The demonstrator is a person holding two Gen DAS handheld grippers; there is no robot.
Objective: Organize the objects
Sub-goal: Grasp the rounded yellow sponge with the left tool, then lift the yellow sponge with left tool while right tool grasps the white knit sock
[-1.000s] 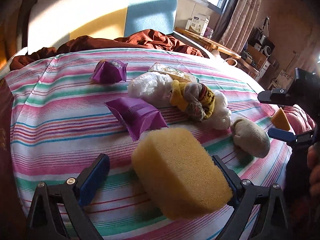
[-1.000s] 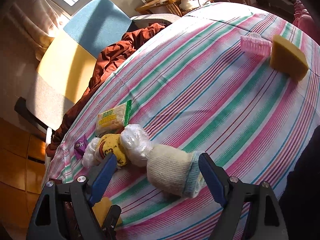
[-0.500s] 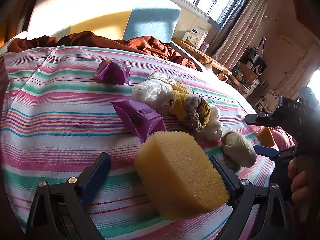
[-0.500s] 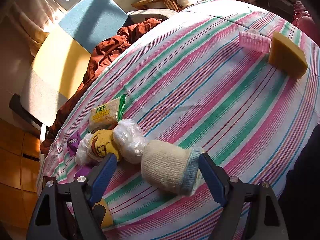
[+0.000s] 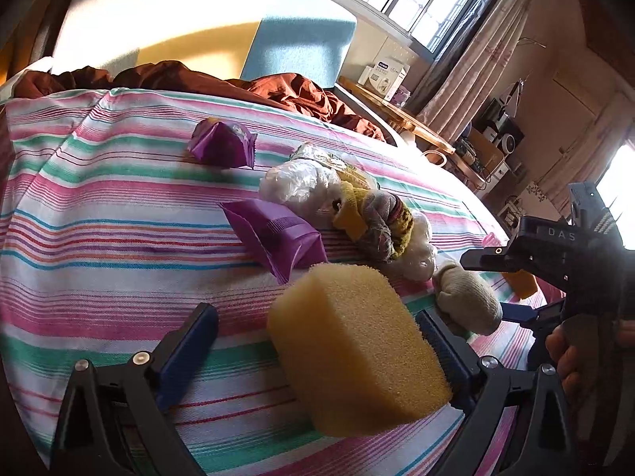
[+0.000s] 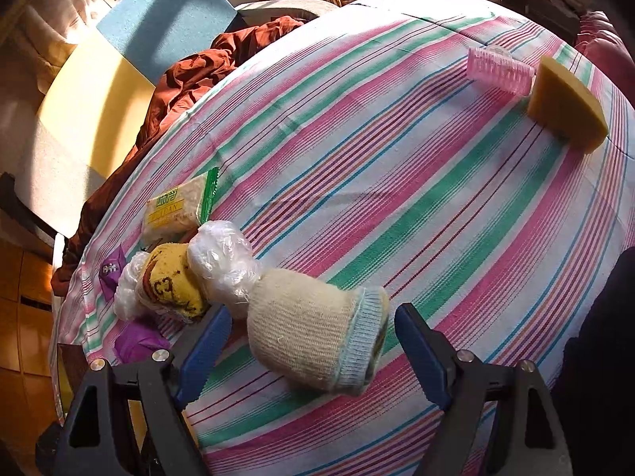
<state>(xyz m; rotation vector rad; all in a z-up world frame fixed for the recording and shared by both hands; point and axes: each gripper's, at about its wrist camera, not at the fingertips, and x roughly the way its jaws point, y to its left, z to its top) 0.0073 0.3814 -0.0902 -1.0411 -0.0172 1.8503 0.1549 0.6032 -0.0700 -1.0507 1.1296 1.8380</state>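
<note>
My left gripper (image 5: 317, 341) is open, with a big yellow sponge (image 5: 353, 353) lying between its fingers against the right finger, apart from the left one. My right gripper (image 6: 309, 345) is open around a rolled cream sock (image 6: 313, 337), which also shows in the left wrist view (image 5: 464, 301). Behind the sock lie a clear plastic bag (image 6: 220, 261), a rolled yellow sock (image 6: 170, 281) and a snack pack (image 6: 178, 208). Two purple packets (image 5: 274, 238) (image 5: 222, 144) lie on the striped sheet (image 5: 99, 214).
A second yellow sponge (image 6: 563, 103) and a pink hair roller (image 6: 500, 71) sit at the far right of the sheet. A brown blanket (image 5: 293, 91) and blue-yellow foam (image 5: 198, 39) lie behind. A wooden table (image 5: 401, 111) stands by the window.
Both grippers have moved forward a little over the bed. The sponge stays between the left fingers and the cream sock sits deeper between the right fingers.
</note>
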